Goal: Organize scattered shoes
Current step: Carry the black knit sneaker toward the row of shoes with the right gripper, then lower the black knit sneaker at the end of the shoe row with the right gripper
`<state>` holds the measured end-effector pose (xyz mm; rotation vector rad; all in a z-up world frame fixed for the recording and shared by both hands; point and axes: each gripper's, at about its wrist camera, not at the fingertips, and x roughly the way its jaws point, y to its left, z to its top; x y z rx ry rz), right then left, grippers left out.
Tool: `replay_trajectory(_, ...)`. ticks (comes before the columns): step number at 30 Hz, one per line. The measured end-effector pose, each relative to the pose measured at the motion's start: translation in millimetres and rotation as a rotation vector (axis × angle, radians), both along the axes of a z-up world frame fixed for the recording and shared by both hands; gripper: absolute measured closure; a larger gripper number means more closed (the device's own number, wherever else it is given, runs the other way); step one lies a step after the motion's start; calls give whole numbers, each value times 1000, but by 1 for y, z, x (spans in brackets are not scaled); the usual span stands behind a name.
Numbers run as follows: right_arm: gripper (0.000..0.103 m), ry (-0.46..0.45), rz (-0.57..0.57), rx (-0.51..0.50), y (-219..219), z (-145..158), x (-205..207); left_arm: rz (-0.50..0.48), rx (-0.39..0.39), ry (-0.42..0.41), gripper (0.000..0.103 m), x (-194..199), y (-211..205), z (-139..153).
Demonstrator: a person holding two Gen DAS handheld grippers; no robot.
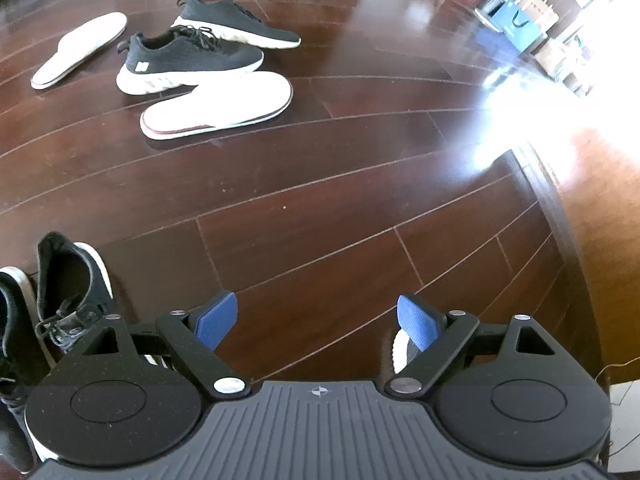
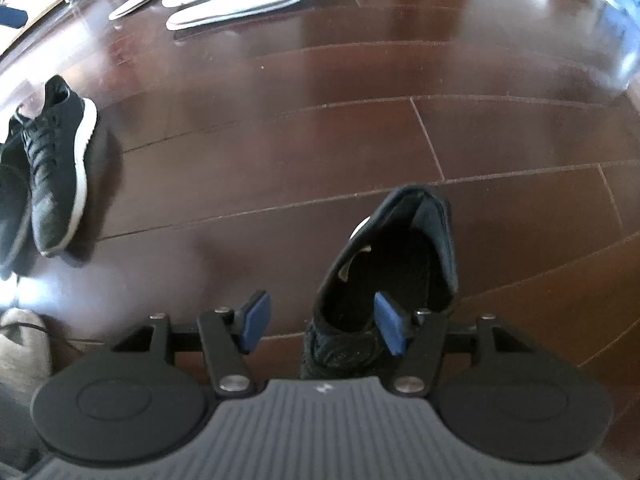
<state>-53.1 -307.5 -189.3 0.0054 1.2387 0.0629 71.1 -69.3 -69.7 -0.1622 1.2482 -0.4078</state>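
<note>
Though blurred, black shoe point(image 2: 384, 280) toe hidden.

We see two sneakers point(image 1: 208, 46) lying side by side far ahead on the floor point(image 1: 320, 200), a slipper point(image 1: 218, 104) before them, another slipper point(image 1: 80, 50) to their left

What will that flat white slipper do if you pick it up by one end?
The white slipper looks thin and flat, so it will probably droop. It likely weighs little, with hardly any upper. On the glossy wood floor, it may slide when nudged.
</note>
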Motion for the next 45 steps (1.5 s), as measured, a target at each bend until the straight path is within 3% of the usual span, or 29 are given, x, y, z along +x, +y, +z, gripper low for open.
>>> replay_trajectory(4, 51, 16, 41, -71, 8, -17, 2, 0, -5, 0, 12, 1, 3, 0)
replay_trajectory(9, 53, 33, 90, -126, 13, -30, 5, 5, -15, 8, 12, 4, 5, 0)
replay_trajectory(14, 54, 18, 56, -116, 15, -26, 9, 2, -23, 15, 12, 6, 3, 0)
replay_trajectory(17, 52, -29, 26, -136, 6, -2, -13, 3, -26, 15, 12, 6, 4, 0)
replay_trajectory(21, 26, -83, -24, -148, -1, 20, -31, 3, -31, 16, 12, 6, 4, 0)
replay_trajectory(27, 7, -77, -123, -133, -7, 19, -65, -12, -30, 19, 12, 4, 2, -1)
replay_trajectory(36, 6, -22, -184, -101, -16, -13, -66, -11, -19, 26, 12, 5, 2, -4)
replay_trajectory(38, 15, -26, -182, -64, -19, -16, -63, -13, -19, 28, 12, 5, 1, -4)
replay_trajectory(39, 36, -18, -185, -29, -21, -18, -62, -15, -19, 29, 12, 5, 1, -3)
replay_trajectory(41, 46, -5, -205, 16, -25, -22, -60, -22, -21, 30, 12, 5, -1, -3)
replay_trajectory(42, 57, -3, -206, 24, -24, -22, -60, -26, -21, 30, 12, 5, -2, -3)
replay_trajectory(45, 65, -6, -163, -8, -14, -19, -60, -29, -23, 30, 12, 5, -3, -2)
